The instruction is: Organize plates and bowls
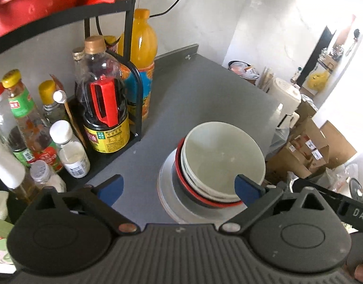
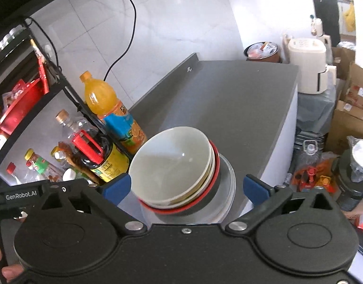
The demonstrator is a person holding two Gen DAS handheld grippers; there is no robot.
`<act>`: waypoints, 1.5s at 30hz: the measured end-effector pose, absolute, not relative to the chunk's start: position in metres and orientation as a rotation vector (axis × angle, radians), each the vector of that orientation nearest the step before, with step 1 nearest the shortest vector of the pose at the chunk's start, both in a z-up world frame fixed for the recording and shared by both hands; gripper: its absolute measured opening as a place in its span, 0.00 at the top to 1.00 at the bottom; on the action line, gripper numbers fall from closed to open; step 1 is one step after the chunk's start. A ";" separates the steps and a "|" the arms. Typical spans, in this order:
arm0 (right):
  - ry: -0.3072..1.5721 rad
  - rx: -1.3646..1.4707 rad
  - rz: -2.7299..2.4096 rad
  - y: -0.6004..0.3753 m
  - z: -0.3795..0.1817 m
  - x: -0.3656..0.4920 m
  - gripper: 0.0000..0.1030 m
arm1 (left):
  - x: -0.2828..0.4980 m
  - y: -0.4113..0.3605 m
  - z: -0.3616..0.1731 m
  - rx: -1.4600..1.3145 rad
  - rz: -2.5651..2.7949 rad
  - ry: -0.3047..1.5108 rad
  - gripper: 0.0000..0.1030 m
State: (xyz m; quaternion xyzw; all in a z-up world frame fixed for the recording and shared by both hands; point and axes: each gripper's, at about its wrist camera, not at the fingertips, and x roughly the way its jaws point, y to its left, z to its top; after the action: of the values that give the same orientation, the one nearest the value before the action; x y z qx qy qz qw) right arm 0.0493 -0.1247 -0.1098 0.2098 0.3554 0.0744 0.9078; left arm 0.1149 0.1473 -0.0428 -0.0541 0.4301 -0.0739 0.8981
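Blue pads tip both of our grippers, and both stand spread wide with nothing between them. In the right wrist view our right gripper (image 2: 186,185) straddles the stack of bowls (image 2: 174,165): the left pad sits just beside the near wall of the top bowl, low in the frame left of centre, and the right pad hangs off the stack's right flank, apart from it. The stack fills the lower middle of that view, so it lies straight ahead along the fingers.

In the left wrist view our left gripper (image 1: 179,185) has the same stack (image 1: 223,161) off to the right of its centre line; its right pad overlaps the top bowl's near rim, whether touching we cannot tell, while its left pad hangs over bare bench (image 1: 181,90).

The white bowls nest upright inside a dark bowl with a red rim (image 2: 215,163), which rests on pale plates (image 2: 228,182) on the grey bench, toward its near right edge. Being round, the stack has no long axis to line up with.

We judge the right gripper the better placed: the stack is centred between its pads. Left of the stack stand a soy sauce bottle (image 1: 105,108) and an orange drink bottle (image 2: 110,108) by a black rack (image 1: 134,87).
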 end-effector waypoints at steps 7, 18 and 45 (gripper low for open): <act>0.714 0.402 0.100 -0.107 -0.092 0.008 0.00 | 0.079 0.159 -0.025 -0.086 -0.178 0.857 0.02; 0.676 0.378 0.043 -0.099 -0.075 -0.047 0.00 | 0.032 0.173 -0.017 -0.041 -0.188 0.848 0.02; 0.643 0.325 0.079 -0.134 -0.039 -0.123 0.00 | -0.050 0.150 0.015 0.044 -0.172 0.802 0.02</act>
State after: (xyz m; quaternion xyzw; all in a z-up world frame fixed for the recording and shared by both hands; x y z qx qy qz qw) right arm -0.1226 -0.1339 -0.0391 0.1592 0.3143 0.0385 0.9351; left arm -0.0495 0.1498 0.0155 0.0214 0.3899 -0.0838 0.9168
